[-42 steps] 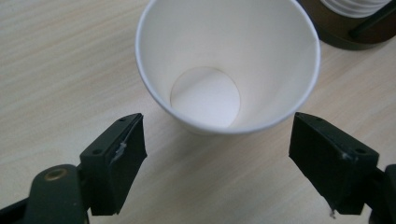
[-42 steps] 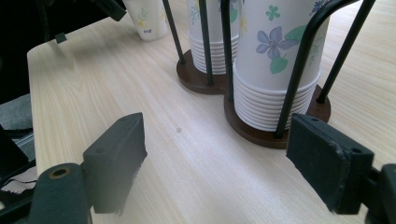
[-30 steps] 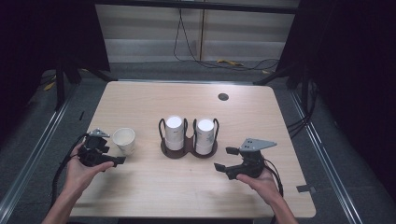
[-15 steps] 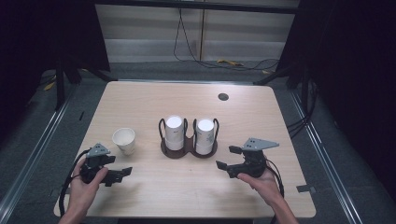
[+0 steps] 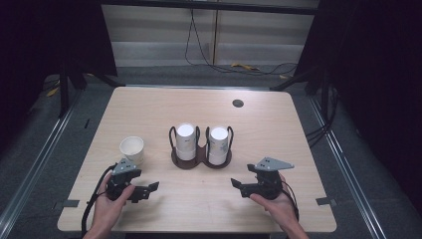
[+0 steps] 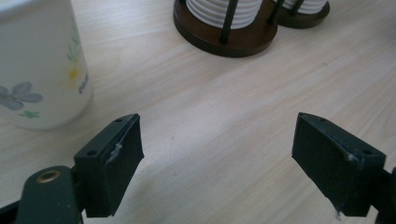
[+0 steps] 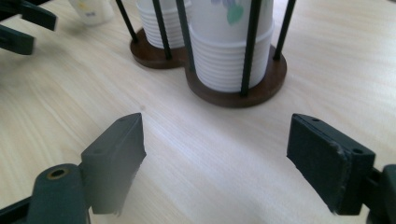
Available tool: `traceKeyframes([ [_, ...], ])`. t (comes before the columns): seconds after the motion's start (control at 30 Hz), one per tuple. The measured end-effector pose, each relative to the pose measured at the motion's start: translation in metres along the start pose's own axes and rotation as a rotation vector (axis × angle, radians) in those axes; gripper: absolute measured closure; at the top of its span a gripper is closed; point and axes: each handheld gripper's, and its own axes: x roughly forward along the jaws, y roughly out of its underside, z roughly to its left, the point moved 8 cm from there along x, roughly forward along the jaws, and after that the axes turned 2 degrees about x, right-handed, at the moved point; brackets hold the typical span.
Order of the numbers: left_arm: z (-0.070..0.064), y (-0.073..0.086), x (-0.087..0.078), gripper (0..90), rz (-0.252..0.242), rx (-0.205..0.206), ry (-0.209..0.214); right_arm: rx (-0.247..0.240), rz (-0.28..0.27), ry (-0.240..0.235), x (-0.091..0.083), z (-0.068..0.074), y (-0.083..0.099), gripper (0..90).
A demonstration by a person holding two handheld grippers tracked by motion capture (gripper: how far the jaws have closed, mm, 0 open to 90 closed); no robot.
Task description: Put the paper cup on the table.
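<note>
A white paper cup [image 5: 132, 148] with a flower print stands alone on the left of the table; in the left gripper view the cup [image 6: 37, 65] stands left of the jaws, apart from them. A dark wooden holder [image 5: 200, 160] at the table's middle carries two stacks of white cups [image 5: 186, 141], one in each wire cage. My left gripper [image 5: 148, 191] is open near the front edge, below the lone cup, and my left gripper [image 6: 217, 158] has only bare wood between its jaws. My right gripper [image 5: 239, 188] is open too, in front of the holder [image 7: 233, 93], and my right gripper [image 7: 215, 158] holds nothing.
The light wooden table [image 5: 278, 129] has a small dark round grommet [image 5: 238, 103] at its back right. Dark floor, rails and cables lie around the table. The other gripper's jaws [image 7: 23, 23] show at the far left in the right gripper view.
My left gripper has drawn back from the lone cup toward the front edge, leaving the cup standing where it was. The right gripper has barely moved.
</note>
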Motion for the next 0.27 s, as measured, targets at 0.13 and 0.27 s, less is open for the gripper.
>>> traceKeyframes([
  [0.13, -0.002, 0.005, 0.0, 16.1, -0.02, 0.004, 0.01, 0.061, 0.023, 0.042, 0.01, -0.003, 0.016, 19.0],
  [0.27, -0.004, 0.011, 0.002, 16.1, -0.006, 0.003, 0.03, 0.085, 0.084, 0.105, 0.021, -0.004, 0.028, 18.6],
])
